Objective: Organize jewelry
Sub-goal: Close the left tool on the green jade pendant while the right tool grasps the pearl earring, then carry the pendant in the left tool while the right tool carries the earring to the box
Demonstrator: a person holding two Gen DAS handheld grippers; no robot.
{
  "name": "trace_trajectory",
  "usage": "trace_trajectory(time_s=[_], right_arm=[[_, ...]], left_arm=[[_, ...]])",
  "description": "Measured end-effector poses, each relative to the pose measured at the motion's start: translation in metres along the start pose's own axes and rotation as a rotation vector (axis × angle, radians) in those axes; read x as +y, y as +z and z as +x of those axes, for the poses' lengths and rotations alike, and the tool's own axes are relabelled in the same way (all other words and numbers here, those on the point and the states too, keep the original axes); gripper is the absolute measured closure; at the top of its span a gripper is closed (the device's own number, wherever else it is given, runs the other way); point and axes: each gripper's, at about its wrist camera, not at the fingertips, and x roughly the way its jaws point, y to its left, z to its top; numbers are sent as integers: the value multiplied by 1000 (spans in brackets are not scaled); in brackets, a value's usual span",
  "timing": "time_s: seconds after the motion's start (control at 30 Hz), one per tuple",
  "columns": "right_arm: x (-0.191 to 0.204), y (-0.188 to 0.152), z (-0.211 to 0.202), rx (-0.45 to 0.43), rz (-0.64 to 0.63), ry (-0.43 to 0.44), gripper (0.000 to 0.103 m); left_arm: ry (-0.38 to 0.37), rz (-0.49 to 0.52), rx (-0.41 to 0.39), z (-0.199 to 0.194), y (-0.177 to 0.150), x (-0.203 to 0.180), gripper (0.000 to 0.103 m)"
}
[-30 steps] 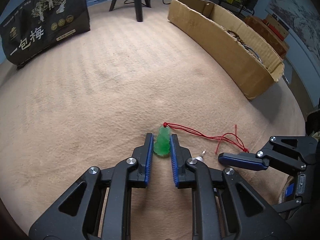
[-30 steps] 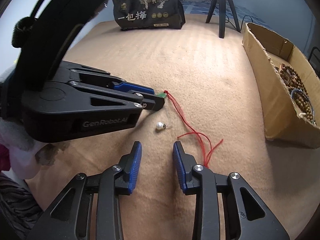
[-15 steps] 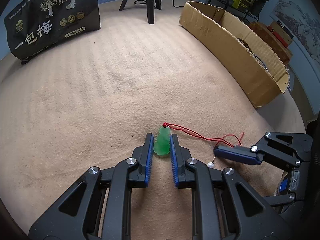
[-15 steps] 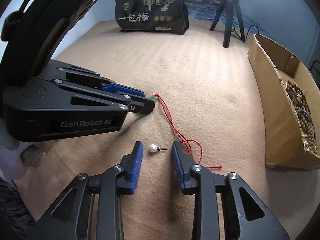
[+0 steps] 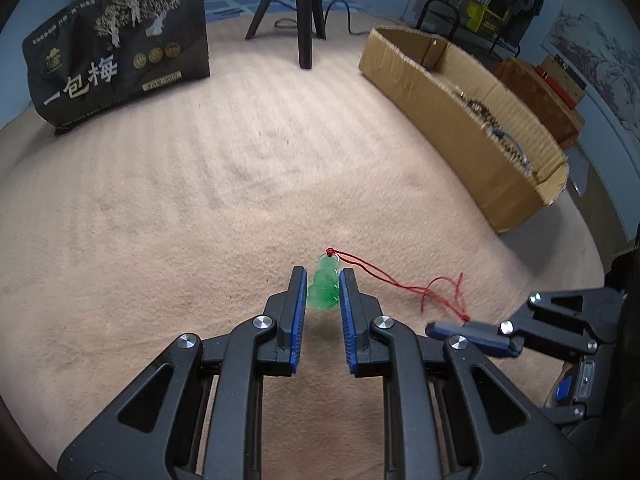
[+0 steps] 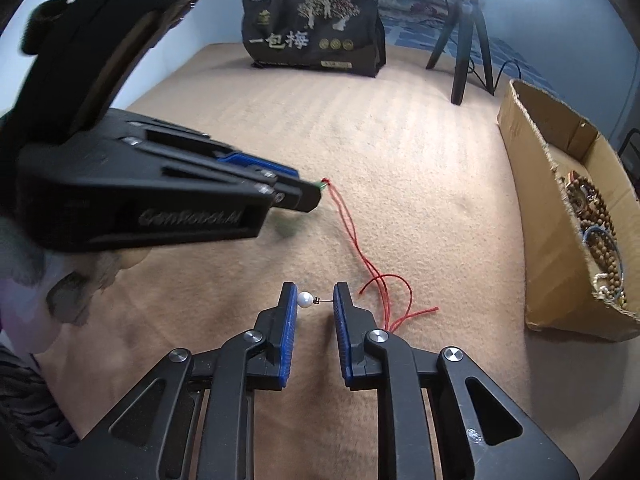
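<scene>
Right gripper: the jaws are pinching the pearl earring, with the pearl against the left pad and the thin post reaching the right pad. Half a second ago the jaws were spread and the earring lay loose on the beige carpet between them; they have since narrowed onto it. Whether the earring is clear of the carpet cannot be told. The grip is judged marginal, since a round pearl and a fine post can slip or rotate out.

Left gripper: the jaws are pinching the green gourd pendant, as they were one second ago. The surroundings now sit lower in the left wrist view and the view is tilted, which suggests the pendant is being raised. In the right wrist view, this gripper shows motion blur.

The red cord runs from the pendant's top knot to the right, and its loose end lies on the carpet just beside the right gripper's fingers.

Further out on the right, the cardboard box is open and already contains beaded strands. It is judged to be the drop point.

Farthest away, a black printed bag and a tripod stand on the carpet.

Both items are now secured. Transfer to the box is judged to be next, and the trailing cord may snag.
</scene>
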Motion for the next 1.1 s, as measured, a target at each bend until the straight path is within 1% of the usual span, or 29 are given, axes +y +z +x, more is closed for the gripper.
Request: trace_trajectory(time_s=[0.23, 0.4, 0.53, 0.83, 1.1], right_arm=[[4, 2, -36, -48, -23, 5, 87], [-4, 4, -57, -72, -3, -6, 87], [-13, 5, -72, -87, 11, -21, 87], [-45, 16, -105, -122, 48, -57, 87], [-83, 18, -119, -142, 86, -122, 86]], left_arm=[[-25, -25, -66, -28, 8, -6, 88], [-52, -38, -130, -51, 19, -12, 88], [-57, -31, -176, -66, 29, -19, 88], [-78, -32, -263, -86, 59, -32, 88], [-103, -8, -321, -93, 94, -53, 88]])
